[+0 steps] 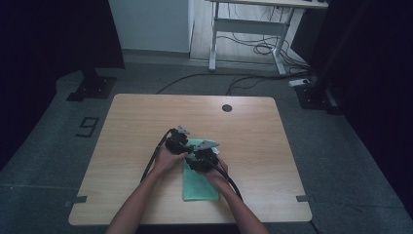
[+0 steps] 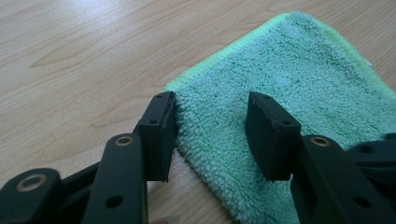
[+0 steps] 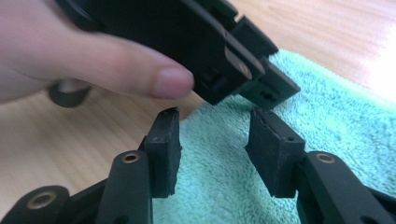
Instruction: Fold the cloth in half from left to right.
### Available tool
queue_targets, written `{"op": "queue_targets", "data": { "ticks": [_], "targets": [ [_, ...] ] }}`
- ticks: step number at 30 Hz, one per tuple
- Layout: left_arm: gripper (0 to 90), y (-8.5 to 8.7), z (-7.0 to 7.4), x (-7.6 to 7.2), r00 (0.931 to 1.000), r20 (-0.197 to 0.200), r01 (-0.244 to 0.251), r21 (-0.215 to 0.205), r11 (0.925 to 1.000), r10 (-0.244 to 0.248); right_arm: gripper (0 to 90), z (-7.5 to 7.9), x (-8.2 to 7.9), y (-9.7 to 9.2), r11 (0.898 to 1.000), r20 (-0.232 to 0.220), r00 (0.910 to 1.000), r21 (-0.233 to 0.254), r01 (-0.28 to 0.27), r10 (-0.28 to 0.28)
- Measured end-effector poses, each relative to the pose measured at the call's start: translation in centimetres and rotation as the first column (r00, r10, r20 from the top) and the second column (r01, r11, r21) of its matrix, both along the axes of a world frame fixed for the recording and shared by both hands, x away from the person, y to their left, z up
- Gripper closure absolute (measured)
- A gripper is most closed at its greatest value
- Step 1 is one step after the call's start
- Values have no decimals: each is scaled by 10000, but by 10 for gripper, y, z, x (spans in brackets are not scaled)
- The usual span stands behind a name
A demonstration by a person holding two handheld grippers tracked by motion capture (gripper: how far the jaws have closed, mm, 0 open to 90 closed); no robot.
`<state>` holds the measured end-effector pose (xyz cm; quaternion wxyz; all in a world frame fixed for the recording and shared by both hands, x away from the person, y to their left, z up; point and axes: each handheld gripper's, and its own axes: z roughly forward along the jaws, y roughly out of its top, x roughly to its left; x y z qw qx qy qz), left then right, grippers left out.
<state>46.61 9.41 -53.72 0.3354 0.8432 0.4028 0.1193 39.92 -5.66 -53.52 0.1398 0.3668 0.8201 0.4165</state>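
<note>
Grey carpet floor, white desk frame, loose cables, dim light.

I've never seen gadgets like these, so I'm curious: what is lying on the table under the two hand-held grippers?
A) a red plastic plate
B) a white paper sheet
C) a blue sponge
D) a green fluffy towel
D: a green towel with a fluffy pile lies flat on the wooden table, and the left gripper and right gripper both hang over it with jaws apart, pinching nothing.
</note>
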Motion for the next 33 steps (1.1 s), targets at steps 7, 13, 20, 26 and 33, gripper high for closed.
{"op": "queue_targets", "data": {
  "ticks": [7,13,20,26,33],
  "targets": [
    [532,1,0,1,9999,-65,-123,-108,9999,122,526,-11,-4,9,9969,-85,9998,-758,-192,186],
    [536,0,0,0,9995,-121,-289,-169,9994,287,523,-10,-24,10,9914,44,9972,-1082,-743,752],
    [528,-1,0,0,9993,-113,-349,-139,9993,347,525,-13,-60,2,9870,469,9910,-1064,-1200,1256],
    [525,-2,0,-1,9992,-116,-380,-87,9992,379,521,-15,-75,-5,9866,404,9892,-888,-1371,1411],
    [520,-3,0,-1,9990,-126,-420,-75,9991,419,522,-16,-78,-10,9889,344,9900,-627,-1346,1370]
  ]
}}
